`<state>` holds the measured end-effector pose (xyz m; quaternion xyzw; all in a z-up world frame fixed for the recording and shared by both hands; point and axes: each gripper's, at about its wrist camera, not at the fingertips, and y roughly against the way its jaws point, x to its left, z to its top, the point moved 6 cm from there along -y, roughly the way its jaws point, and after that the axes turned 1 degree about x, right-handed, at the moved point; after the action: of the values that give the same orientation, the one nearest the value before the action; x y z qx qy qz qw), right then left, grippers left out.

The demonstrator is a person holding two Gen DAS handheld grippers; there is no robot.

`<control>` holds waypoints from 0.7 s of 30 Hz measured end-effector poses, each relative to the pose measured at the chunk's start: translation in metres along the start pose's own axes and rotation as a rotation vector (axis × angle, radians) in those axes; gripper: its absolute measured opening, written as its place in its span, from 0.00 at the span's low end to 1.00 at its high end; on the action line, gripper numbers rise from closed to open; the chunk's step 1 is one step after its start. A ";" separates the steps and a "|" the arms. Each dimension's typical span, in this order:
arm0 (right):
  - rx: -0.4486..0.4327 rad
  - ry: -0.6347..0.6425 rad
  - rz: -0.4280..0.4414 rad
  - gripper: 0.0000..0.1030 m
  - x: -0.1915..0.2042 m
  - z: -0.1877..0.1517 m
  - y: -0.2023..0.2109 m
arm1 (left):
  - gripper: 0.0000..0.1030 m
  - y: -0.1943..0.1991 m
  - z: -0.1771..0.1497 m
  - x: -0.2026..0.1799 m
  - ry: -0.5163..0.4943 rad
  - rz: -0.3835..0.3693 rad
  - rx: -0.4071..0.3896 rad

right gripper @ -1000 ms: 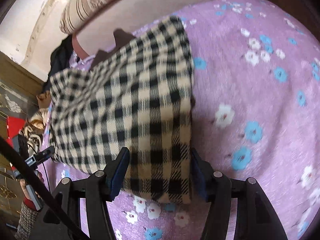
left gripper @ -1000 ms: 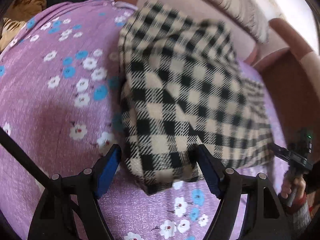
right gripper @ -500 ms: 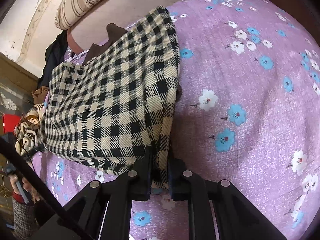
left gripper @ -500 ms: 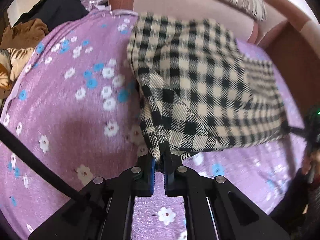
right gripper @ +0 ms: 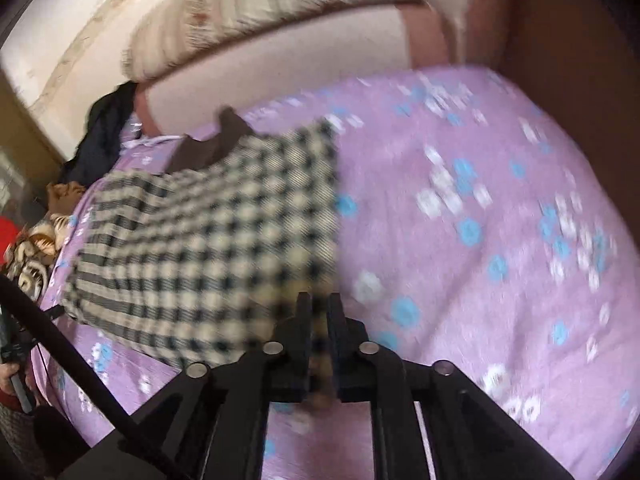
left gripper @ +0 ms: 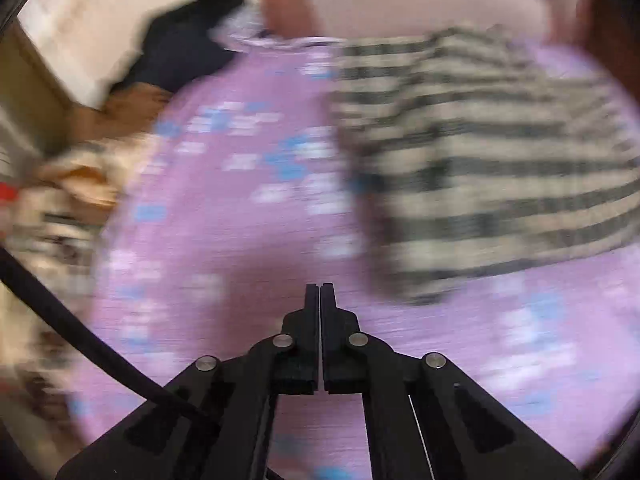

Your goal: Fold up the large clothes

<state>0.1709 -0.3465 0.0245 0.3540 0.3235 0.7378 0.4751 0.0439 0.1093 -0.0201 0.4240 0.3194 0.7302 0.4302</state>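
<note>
The right gripper [right gripper: 319, 300] pinches the checked garment's [right gripper: 208, 248] corner, while the left gripper [left gripper: 320, 290] hangs closed and empty over the bedsheet [left gripper: 224, 248].

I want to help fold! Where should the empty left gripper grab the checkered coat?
Grab the checkered coat at its near left corner, which sticks out over the purple sheet. Bring the left gripper in low from the front, since that corner lies flat and free.

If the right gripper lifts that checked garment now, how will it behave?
The checked garment looks soft and thick: it would likely drape and unfold from the right gripper pinching one edge. The folded layers may slide apart; the left gripper holds nothing.
</note>
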 end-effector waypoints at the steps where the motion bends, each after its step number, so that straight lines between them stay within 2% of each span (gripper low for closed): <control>1: -0.012 0.038 0.020 0.24 0.016 0.008 0.003 | 0.02 -0.001 -0.004 0.010 0.025 0.011 0.010; 2: -0.017 0.067 0.039 0.33 0.030 0.012 0.003 | 0.02 0.000 -0.007 0.021 0.080 -0.025 0.023; 3: -0.019 0.097 0.062 0.37 0.047 0.014 0.003 | 0.02 0.002 -0.008 0.029 0.121 -0.063 0.021; 5: -0.012 0.167 0.128 0.37 0.089 0.021 -0.004 | 0.03 0.011 -0.004 0.042 0.209 -0.119 -0.004; 7: 0.008 0.211 0.180 0.37 0.128 0.026 -0.016 | 0.14 0.018 0.007 0.045 0.278 -0.157 -0.037; 8: 0.025 0.232 0.222 0.37 0.151 0.030 -0.025 | 0.26 0.021 0.016 0.042 0.313 -0.190 -0.052; 9: 0.041 0.247 0.261 0.43 0.171 0.033 -0.034 | 0.37 0.020 0.025 0.037 0.344 -0.217 -0.062; 11: 0.070 0.280 0.289 0.54 0.211 0.034 -0.051 | 0.44 0.018 0.041 0.029 0.404 -0.251 -0.083; 12: 0.077 0.286 0.286 0.54 0.226 0.035 -0.059 | 0.44 0.015 0.046 0.024 0.421 -0.269 -0.090; 14: 0.111 0.270 0.307 0.54 0.250 0.043 -0.078 | 0.44 0.007 0.053 0.008 0.420 -0.323 -0.089; 16: 0.147 0.254 0.330 0.54 0.269 0.048 -0.098 | 0.44 -0.003 0.053 -0.003 0.390 -0.345 -0.086; 18: 0.182 0.273 0.314 0.46 0.289 0.051 -0.119 | 0.44 -0.018 0.050 -0.011 0.342 -0.315 -0.067; 21: 0.234 0.320 0.228 0.42 0.315 0.058 -0.160 | 0.44 -0.032 0.047 -0.020 0.282 -0.256 -0.037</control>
<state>0.2002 0.0087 -0.0064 0.3192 0.4361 0.7909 0.2870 0.1022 0.1098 -0.0329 0.2656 0.4143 0.7274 0.4783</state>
